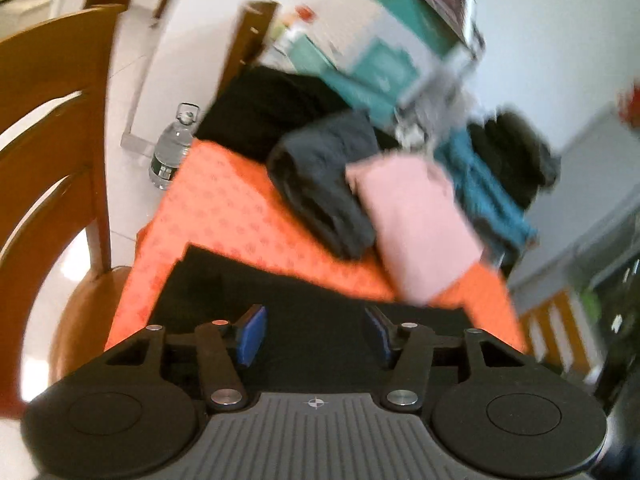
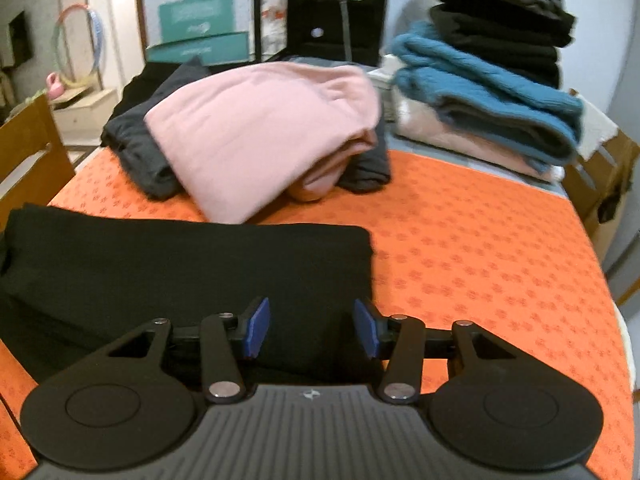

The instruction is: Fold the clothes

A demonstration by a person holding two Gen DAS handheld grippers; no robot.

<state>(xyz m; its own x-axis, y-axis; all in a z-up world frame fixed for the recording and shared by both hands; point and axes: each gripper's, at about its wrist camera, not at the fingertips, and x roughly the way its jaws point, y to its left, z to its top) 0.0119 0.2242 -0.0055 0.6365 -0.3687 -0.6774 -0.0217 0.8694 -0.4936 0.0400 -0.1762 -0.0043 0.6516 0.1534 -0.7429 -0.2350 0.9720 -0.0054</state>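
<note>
Lying flat and squared at the table's near edge, the black garment looks folded; both the left gripper and the right gripper hover over it, fingers spread, holding nothing. Pink garment and grey garment sit folded mid-table, a stack at the far right corner.

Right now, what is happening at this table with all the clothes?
A person is folding clothes with a two-finger tool in each hand. The left tool and the right tool are both open and hold nothing. They sit over a black garment lying flat on the orange tablecloth. Behind it, a pink garment rests partly on a dark grey one. A stack with a teal knit stands at the far right.
</note>
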